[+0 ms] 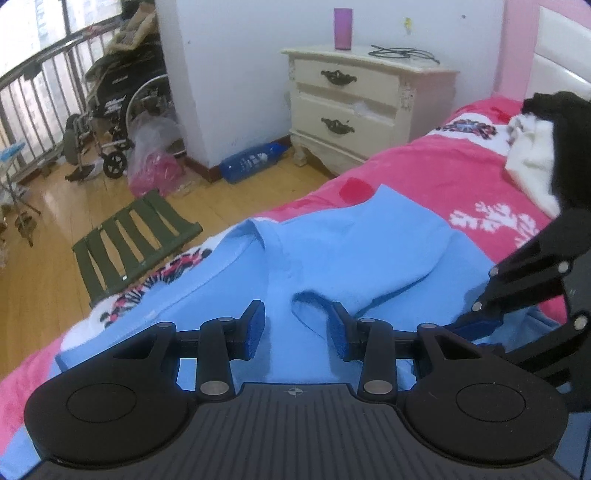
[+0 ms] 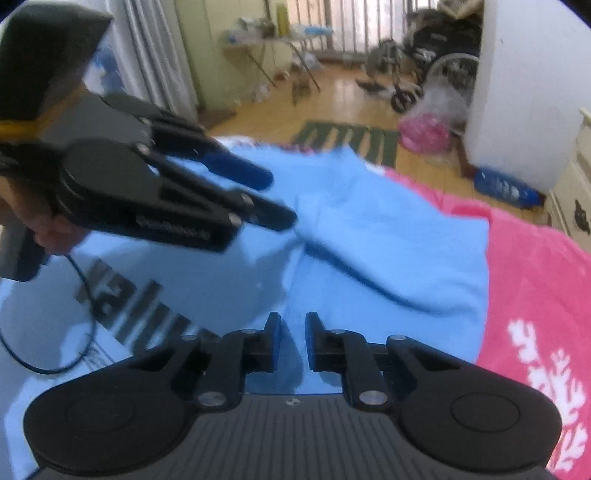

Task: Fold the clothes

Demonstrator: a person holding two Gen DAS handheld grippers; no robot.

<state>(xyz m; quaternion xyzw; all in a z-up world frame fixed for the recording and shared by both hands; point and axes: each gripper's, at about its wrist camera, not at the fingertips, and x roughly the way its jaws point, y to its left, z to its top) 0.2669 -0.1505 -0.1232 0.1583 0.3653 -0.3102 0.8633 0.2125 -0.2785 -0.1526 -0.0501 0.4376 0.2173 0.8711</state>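
Left gripper [image 1: 297, 328]: jaws wide apart, empty. Right gripper [image 2: 293, 341]: jaws narrowly parted, apparently empty, though blurred. A hand [image 2: 48, 230] grips the left gripper's handle.

nightstand [image 1: 354, 107] | purple cup [image 1: 343, 28] on top | wheelchair [image 1: 110, 107] | blue bottle [image 1: 251, 162] on floor

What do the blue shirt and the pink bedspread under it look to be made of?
Blue shirt: looks like a soft matte cotton-type knit; it drapes in rounded folds and has a stitched hem edge, no sheen. Pink bedspread: seems a plush fleece, going by its fuzzy surface with white printed patterns. The blur leaves both uncertain.
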